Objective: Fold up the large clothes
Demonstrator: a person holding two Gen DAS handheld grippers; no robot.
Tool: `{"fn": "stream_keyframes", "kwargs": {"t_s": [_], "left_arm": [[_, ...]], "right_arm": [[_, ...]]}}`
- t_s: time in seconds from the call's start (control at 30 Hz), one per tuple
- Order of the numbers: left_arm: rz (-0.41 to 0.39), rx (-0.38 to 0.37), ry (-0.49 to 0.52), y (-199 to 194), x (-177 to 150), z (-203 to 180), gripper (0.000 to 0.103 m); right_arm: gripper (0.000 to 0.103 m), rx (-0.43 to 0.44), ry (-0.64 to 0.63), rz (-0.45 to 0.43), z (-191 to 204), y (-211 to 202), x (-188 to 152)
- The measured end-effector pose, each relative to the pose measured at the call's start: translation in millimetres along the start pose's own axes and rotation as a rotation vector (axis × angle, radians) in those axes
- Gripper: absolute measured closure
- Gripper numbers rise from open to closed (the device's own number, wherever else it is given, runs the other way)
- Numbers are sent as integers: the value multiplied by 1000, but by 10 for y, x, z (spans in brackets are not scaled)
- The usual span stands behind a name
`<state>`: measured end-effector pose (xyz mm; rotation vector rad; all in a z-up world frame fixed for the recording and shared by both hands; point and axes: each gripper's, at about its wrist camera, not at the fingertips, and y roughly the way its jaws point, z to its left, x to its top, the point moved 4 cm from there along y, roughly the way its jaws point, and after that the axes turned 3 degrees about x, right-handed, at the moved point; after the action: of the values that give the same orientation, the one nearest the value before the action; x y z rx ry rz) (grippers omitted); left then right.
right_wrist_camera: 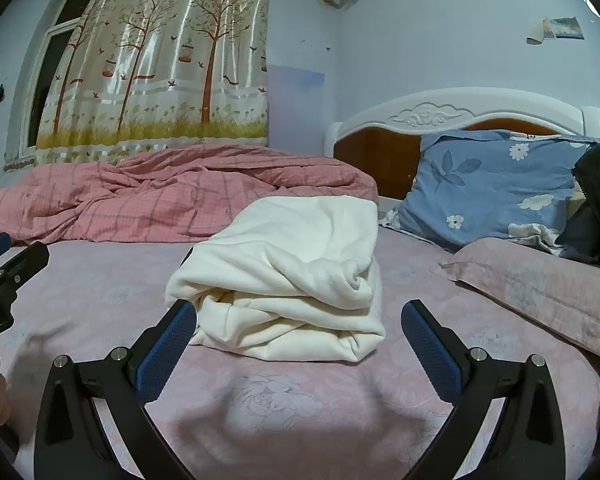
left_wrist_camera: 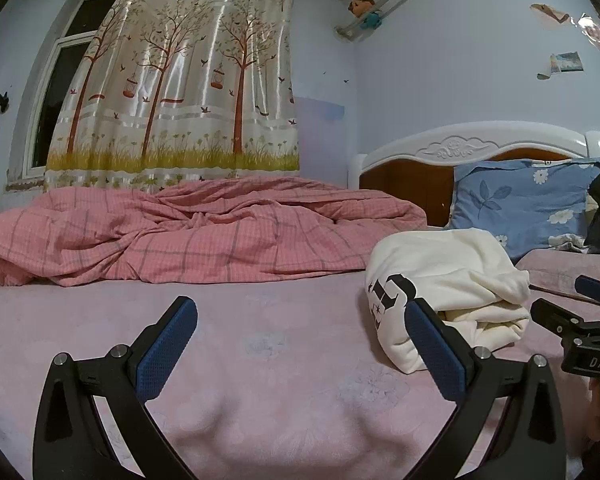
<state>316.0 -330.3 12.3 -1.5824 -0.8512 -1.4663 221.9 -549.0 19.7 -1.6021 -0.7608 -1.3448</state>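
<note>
On the pink sheet (right_wrist_camera: 284,400), right in the middle of the bed, sits the cream garment (right_wrist_camera: 288,276), already stacked into a compact bundle of several layers. By the look of it, the folding is close to finished: no sleeve or hem trails loose, though the near edge is lumpy and the layers don't line up cleanly. A final squaring-up or a press flat may be all that's left, as far as these views tell.

Now the right gripper (right_wrist_camera: 298,340): it points straight at the bundle's near edge, low over the sheet, jaws spread wide and holding nothing. Its left pad sits just beside the bundle's near left corner.

Over to the left gripper (left_wrist_camera: 300,338): also low and level, jaws wide apart, empty. From here the garment (left_wrist_camera: 448,288) lies to the right, black print showing on its side, and the right finger overlaps that corner in view; whether it touches, I cannot tell.

Far behind, a pink quilt (left_wrist_camera: 180,236) lies rumpled, a blue pillow (right_wrist_camera: 496,184) against the headboard (right_wrist_camera: 460,112).
</note>
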Motion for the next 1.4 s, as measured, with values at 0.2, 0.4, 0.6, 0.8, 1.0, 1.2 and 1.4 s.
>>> {"fn": "stream_keyframes", "kwargs": {"t_s": [0.2,0.4,0.6,0.8,1.0,1.2,1.4], "left_arm": [[-6,-2,-13,-27,8,11,0],[-9,-6,-15,-46,8,25,0],[-3,-4,-4,-64,16,32,0],[-5,-7,17,-62,53,-19,0],[-21,-6,29,-68,72,-52,0],[-41,-6,51,-67,82,-113,0],[-40,-5,51,-73,68,-132,0]], "right_arm": [[0,0,1,0,8,-2,-7],[0,0,-3,-1,6,3,-5],[0,1,0,-1,3,1,0],[0,0,-1,0,6,-3,-3],[0,0,-1,-1,9,-7,-4],[0,0,-1,-1,11,-4,-6],[0,0,-1,-1,7,-3,-4]]}}
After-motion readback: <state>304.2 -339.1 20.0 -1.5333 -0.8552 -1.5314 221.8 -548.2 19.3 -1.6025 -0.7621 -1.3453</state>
